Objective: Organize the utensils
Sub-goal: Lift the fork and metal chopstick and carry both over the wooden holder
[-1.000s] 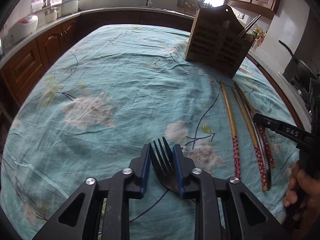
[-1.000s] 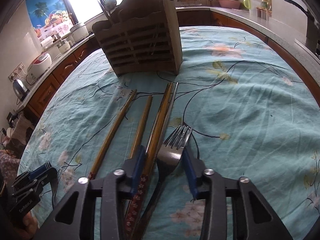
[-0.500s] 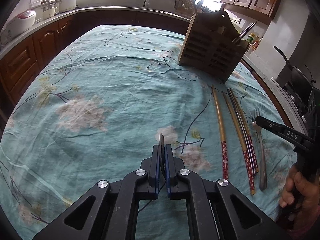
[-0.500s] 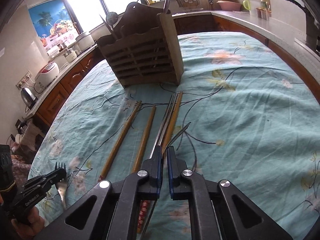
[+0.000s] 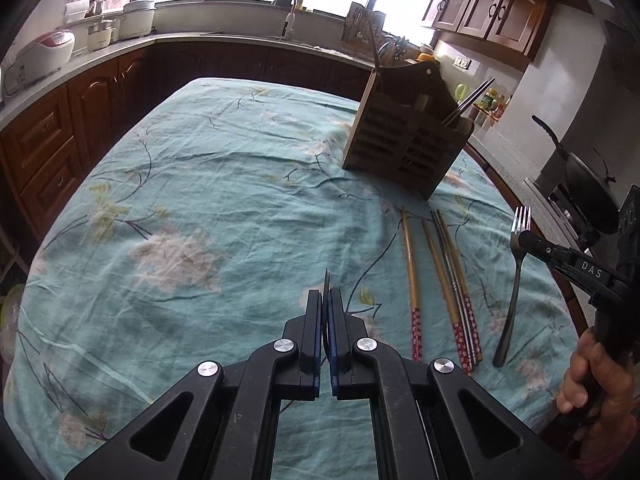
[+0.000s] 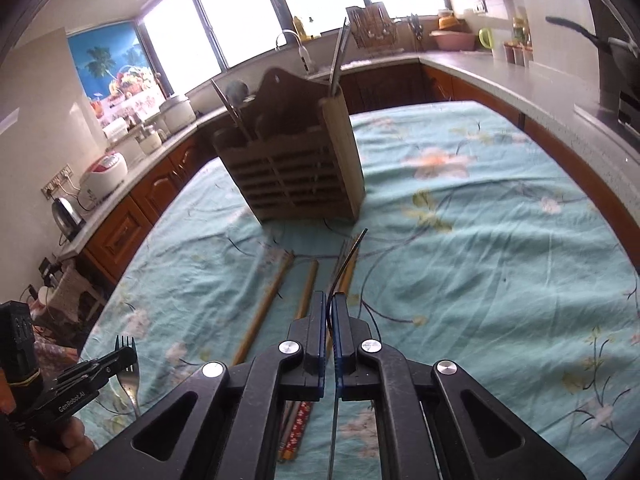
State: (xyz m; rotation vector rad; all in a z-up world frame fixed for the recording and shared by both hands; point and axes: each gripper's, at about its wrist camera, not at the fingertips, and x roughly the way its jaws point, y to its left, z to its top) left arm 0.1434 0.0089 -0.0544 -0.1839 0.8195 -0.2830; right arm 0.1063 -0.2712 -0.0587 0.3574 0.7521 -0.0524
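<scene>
Clamped edge-on between the narrow jaws of the left gripper (image 5: 327, 300), a dark fork (image 5: 327, 280) was held above the floral tablecloth (image 5: 200, 200), where a second earlier the same jaws had stood apart around it. A like change was seen on the other side: the right gripper (image 6: 328, 312), wide a second before, was closed on a steel fork (image 6: 347, 258), and that fork had been raised off the cloth, its tines pointed toward the wooden utensil caddy (image 6: 296, 172). In the left wrist view the steel fork (image 5: 516, 264) was seen hanging upright from the right gripper (image 5: 524, 236), clear of the table. Four chopsticks (image 5: 440, 280) were left lying side by side on the cloth, just in front of the caddy (image 5: 404, 148), in which a few utensils already stood. Both grasps were judged complete, so that carrying each fork to a caddy compartment was taken as the next step, with the chopsticks yet to be gathered.
</scene>
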